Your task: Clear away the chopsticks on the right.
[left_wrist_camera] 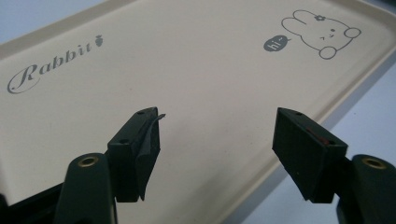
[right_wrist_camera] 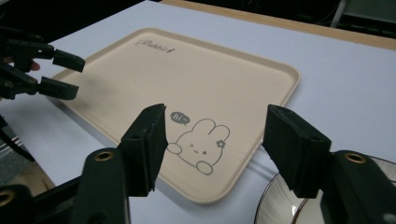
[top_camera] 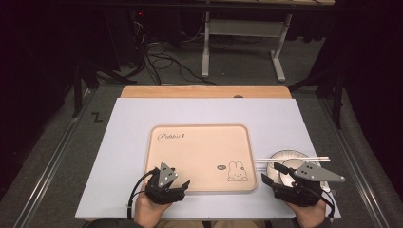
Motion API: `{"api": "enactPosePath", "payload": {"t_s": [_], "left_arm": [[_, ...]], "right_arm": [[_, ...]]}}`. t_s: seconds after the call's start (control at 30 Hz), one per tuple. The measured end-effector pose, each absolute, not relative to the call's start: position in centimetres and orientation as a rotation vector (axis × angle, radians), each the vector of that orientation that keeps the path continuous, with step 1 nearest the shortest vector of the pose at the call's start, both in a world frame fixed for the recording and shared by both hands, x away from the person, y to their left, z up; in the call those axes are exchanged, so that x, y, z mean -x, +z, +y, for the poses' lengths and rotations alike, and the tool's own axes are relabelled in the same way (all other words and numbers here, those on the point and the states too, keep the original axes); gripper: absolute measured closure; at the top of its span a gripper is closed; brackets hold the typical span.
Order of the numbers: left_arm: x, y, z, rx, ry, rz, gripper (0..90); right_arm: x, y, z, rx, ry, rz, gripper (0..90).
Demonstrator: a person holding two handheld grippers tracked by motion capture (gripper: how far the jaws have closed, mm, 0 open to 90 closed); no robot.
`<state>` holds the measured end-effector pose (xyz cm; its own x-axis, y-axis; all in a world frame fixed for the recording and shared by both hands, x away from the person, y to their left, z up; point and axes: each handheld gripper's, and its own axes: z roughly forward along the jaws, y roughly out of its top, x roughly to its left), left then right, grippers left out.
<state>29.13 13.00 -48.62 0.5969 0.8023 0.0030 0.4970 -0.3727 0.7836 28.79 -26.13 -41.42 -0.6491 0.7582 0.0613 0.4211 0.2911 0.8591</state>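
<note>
A beige tray (top_camera: pixel 199 156) lies mid-table. The left gripper (top_camera: pixel 183 184) hovers over its near left corner, jaws spread. The right gripper (top_camera: pixel 273 173), jaws spread, hovers over a plate (top_camera: pixel 287 156) beside the tray.

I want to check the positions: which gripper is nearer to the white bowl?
Right. The right gripper hovers with open jaws directly over the white bowl, beside the tray. The left gripper is at the tray's near left corner, across the tray from the bowl.
</note>
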Motion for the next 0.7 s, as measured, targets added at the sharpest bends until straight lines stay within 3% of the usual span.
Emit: {"api": "enactPosePath", "payload": {"t_s": [0.47, 0.7], "left_arm": [[-29.3, -48.3, 13.0, -2.049, 0.503, 1.023, 30.2], [-29.2, -48.2, 13.1, -2.041, 0.533, 1.026, 28.8]], "right_arm": [[-29.1, -39.5, -29.4, -1.048, 1.23, 2.226, 52.4], [-29.6, -38.5, -32.0, -1.121, 1.194, 2.159, 52.8]]}}
